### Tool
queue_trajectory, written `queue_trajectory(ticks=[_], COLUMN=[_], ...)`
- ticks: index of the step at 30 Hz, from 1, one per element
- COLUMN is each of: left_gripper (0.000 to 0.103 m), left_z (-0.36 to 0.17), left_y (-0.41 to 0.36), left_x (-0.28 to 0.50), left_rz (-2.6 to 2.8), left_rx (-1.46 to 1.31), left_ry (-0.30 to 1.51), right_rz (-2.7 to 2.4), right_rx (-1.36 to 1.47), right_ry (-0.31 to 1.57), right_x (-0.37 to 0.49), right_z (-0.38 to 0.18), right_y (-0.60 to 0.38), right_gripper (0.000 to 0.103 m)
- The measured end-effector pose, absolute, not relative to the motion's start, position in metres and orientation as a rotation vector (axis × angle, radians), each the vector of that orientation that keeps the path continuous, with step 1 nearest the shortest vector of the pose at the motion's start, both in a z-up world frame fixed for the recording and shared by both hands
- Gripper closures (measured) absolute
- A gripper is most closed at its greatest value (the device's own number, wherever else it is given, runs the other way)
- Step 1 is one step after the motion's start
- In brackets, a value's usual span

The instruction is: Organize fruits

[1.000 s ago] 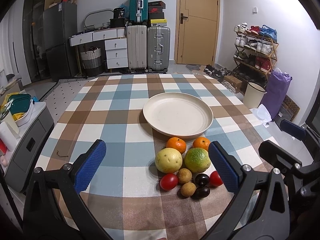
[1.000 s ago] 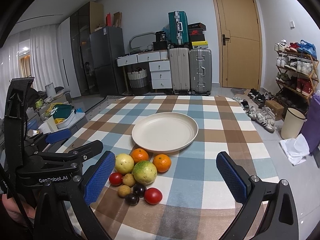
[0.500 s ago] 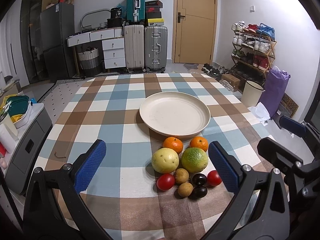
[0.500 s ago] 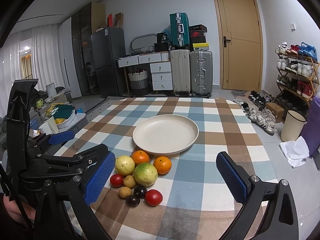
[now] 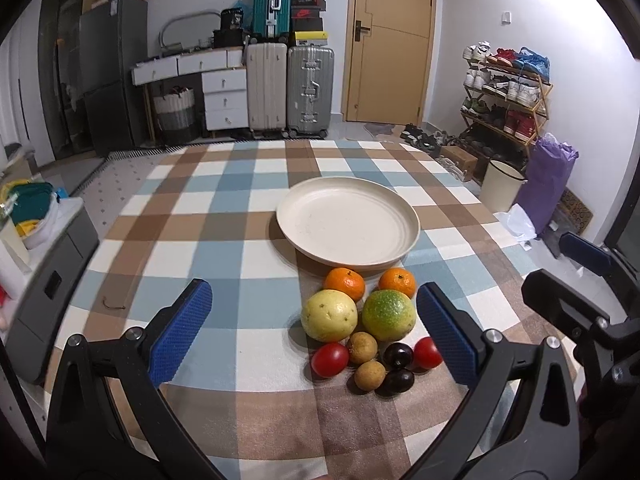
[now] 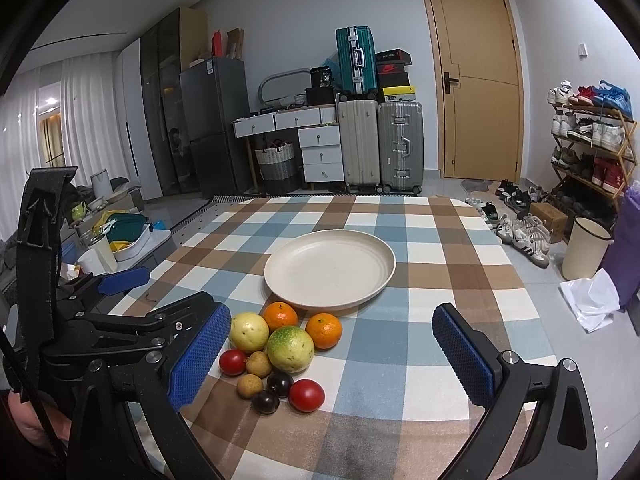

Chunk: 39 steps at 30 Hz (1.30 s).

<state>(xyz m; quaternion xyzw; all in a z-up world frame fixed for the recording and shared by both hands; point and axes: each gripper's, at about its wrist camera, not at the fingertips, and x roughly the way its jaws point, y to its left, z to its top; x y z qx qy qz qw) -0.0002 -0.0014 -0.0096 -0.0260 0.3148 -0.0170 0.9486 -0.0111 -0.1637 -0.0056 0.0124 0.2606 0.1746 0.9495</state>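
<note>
An empty cream plate (image 5: 348, 222) (image 6: 329, 266) sits mid-table. In front of it lies a cluster of fruit: two oranges (image 5: 345, 283) (image 6: 324, 330), a yellow fruit (image 5: 329, 315) (image 6: 249, 332), a green fruit (image 5: 388, 315) (image 6: 290, 349), two red tomatoes (image 5: 329, 359) (image 6: 306, 395), two brown longans (image 5: 369, 375) (image 6: 249, 385) and two dark plums (image 5: 398, 380) (image 6: 265, 401). My left gripper (image 5: 316, 334) is open and empty, just short of the fruit. My right gripper (image 6: 332, 360) is open and empty, to the right of the left one, above the fruit's near side.
The table has a blue, brown and white checked cloth (image 5: 224, 200). Suitcases (image 5: 288, 88), drawers and a fridge stand beyond it. A shoe rack (image 5: 508, 92), a bin (image 5: 500, 188) and a purple bag are at the right. A grey cabinet (image 5: 44, 272) stands at the left.
Both gripper views have shifted slightly; the fruit and plate sit a little further left in the left wrist view. Both grippers remain open and nothing on the table has moved.
</note>
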Motion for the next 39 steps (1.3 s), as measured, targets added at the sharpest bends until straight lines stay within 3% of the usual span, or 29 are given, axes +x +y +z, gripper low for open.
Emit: queue_trajectory(ticks=[23, 36, 39], left_gripper=[0.001, 0.029, 0.031], left_z=[-0.067, -0.107, -0.113], left_y=[0.026, 0.043, 0.048], left_x=[0.055, 0.098, 0.103], left_rz=[-0.084, -0.289, -0.353], left_rx=[-0.153, -0.358, -0.424], left_ry=[0.803, 0.954, 0.944], right_rz=[0.355, 0.377, 0.381], right_rx=[0.074, 0.082, 0.083], right_ry=[0.592, 0.643, 0.655], right_x=[0.013, 0.038, 0.041], right_z=[-0.033, -0.053, -0.057], right_y=[-0.166, -0.162, -0.16], right_gripper=[0.0, 0.0, 0.0])
